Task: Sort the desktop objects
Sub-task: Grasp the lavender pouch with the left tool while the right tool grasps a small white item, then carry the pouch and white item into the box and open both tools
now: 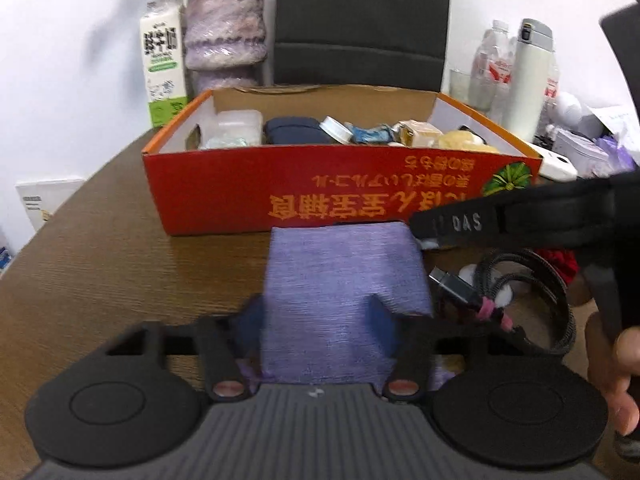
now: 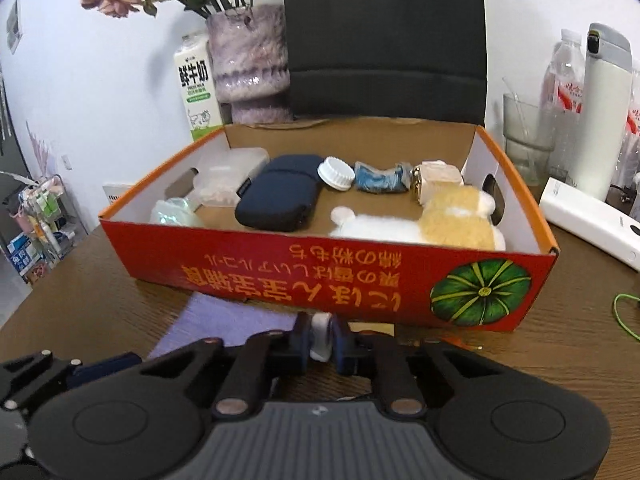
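Left gripper [image 1: 316, 316]: clenched on the purple cloth [image 1: 344, 284], a blue pad seen pressed on each side of it.
Right gripper [image 2: 321, 338]: clenched on a small white object [image 2: 321, 336]; what it is cannot be told.
Cloth: laid flat on the table [image 1: 100, 260], its far edge just before the box [image 2: 280, 272]; a soft, ribbed weave is seen.
Box: red printed cardboard with orange rims, open on top, set mid-table; a green pumpkin is printed at one corner.
In the box: a dark pouch [image 2: 276, 196], a white ribbed cap [image 2: 336, 172], a blue crumpled wrapper [image 2: 380, 178], a clear plastic case [image 2: 228, 178] and a white-and-tan plush toy [image 2: 436, 220] are held.
In the way: the near wall of the box is stood between both grippers and its contents.
Beside the cloth: a coiled black braided cable [image 1: 520, 292] with a metal plug is laid; a black strap [image 1: 520, 220] is hung above it.
Behind the box: a milk carton [image 2: 196, 88], a mottled purple vase [image 2: 250, 68] with dried flowers and a black chair [image 2: 384, 40] are seen.
Right of the box: a white flask [image 2: 604, 112], plastic bottles and a ribbed glass [image 2: 524, 132] are stood.
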Available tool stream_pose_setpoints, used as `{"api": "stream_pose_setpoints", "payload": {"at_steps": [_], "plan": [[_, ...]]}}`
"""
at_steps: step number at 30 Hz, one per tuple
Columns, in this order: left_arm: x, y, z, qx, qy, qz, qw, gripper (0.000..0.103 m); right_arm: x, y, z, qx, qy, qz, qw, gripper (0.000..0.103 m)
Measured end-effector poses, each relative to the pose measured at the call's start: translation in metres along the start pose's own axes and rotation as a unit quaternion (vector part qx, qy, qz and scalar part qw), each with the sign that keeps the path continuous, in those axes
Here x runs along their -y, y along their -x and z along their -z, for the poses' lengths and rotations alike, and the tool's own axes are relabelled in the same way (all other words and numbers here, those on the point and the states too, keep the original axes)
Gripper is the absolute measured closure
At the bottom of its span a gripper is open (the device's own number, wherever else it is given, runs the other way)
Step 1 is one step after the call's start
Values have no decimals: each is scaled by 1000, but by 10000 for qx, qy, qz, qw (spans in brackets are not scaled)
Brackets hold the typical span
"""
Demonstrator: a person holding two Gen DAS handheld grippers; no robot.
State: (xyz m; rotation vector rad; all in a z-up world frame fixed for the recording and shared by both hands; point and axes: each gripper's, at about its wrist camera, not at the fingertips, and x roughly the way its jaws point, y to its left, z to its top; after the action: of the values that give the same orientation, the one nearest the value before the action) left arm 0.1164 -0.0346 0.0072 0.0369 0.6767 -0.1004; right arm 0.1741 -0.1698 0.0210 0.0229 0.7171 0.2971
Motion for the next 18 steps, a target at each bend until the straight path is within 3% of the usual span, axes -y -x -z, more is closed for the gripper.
{"api": "stream_pose_setpoints", "payload": {"at_steps": [1,3,7,12,18], "plan": [[0,1,0,11,11,-68,10000,90,0,1,0,-6,-26,-11,10000,94],[-4,3,-1,17,64,-76,9999,101,1,10,1,74,-75,-4,9999,94],[-7,19,5,231,93,-166,9996,101,6,42,3,402,-139,9,9991,94],[-13,67,8,811,212,-154,9964,102,13,93,15,771,-242,14,9967,94],[-30,136,5,1358,701,619,9863,102,3,151,49,1036,-323,-185,9939,94]]}}
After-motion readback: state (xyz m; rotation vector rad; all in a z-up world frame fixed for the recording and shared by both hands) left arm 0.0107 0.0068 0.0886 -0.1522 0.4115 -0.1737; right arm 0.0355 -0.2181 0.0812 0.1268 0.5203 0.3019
